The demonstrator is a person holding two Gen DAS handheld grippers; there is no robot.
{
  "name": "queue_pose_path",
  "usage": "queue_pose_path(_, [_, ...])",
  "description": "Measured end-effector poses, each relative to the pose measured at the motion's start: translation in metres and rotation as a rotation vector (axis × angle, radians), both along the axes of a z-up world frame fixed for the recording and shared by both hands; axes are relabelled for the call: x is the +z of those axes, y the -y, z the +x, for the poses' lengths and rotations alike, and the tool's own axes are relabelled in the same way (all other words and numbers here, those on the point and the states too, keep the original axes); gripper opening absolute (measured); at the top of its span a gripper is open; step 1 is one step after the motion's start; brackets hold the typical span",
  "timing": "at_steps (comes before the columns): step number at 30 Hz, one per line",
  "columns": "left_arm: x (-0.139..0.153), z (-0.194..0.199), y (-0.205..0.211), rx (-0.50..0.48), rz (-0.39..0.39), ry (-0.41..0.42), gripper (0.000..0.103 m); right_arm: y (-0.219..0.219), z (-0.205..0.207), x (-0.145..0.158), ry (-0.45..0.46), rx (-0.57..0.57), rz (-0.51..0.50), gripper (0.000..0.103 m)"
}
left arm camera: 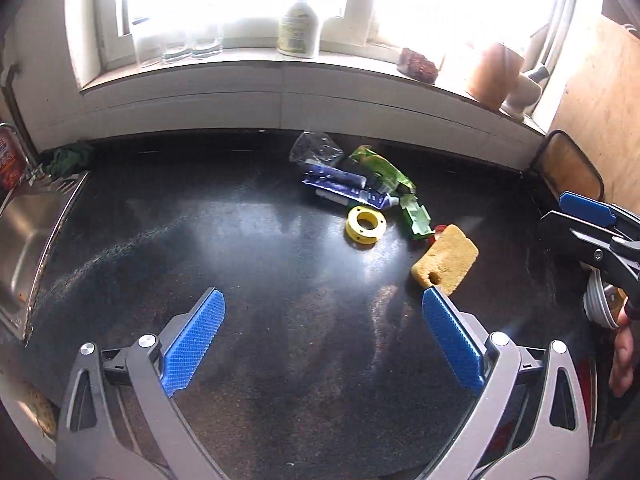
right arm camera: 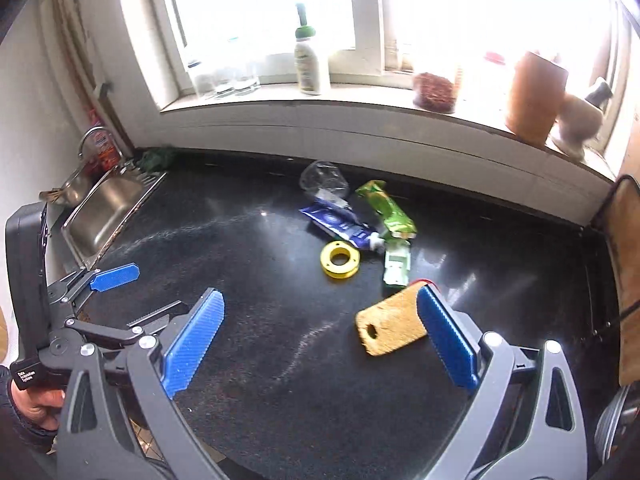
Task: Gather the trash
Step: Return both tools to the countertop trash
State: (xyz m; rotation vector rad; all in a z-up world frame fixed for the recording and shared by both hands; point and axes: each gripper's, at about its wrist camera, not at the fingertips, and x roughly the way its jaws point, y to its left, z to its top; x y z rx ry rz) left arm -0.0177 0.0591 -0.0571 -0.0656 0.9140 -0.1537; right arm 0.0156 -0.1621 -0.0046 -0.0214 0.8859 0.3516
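Observation:
On the dark worktop [left arm camera: 200, 220] near the back wall lies a heap of trash: a clear plastic bag [left arm camera: 316, 148] [right arm camera: 324, 178], a green wrapper [left arm camera: 380, 168] [right arm camera: 390, 210], a blue tube [left arm camera: 348, 190] [right arm camera: 340, 226] and a small green pack [left arm camera: 416, 218] [right arm camera: 397, 266]. A yellow ring [left arm camera: 365, 224] [right arm camera: 340, 258] and a yellow sponge [left arm camera: 446, 258] [right arm camera: 390, 326] lie in front of it. My left gripper [left arm camera: 322, 292] [right arm camera: 158, 286] hangs open and empty above the worktop, short of the heap. My right gripper [right arm camera: 320, 291] [left arm camera: 567, 216] is open too, its right finger over the sponge's edge.
A steel sink [left arm camera: 24, 232] [right arm camera: 104, 208] is set into the worktop at the left. The windowsill carries a white bottle [right arm camera: 308, 64], glasses, a jar [right arm camera: 434, 90] and a brown pot [right arm camera: 534, 96]. A wooden board [right arm camera: 628, 280] leans at the right edge.

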Motion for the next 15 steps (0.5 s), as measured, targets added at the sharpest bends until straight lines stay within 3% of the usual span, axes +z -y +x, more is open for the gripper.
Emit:
queue_pose_path(5, [0.001, 0.008, 0.037, -0.075, 0.020, 0.001, 0.096, 0.042, -0.003, -0.006, -0.013, -0.069, 0.006, 0.094])
queue_pose_path(15, [-0.010, 0.026, 0.055, -0.081, 0.045, -0.025, 0.096, 0.049, 0.019, -0.014, -0.026, -0.044, 0.013, 0.094])
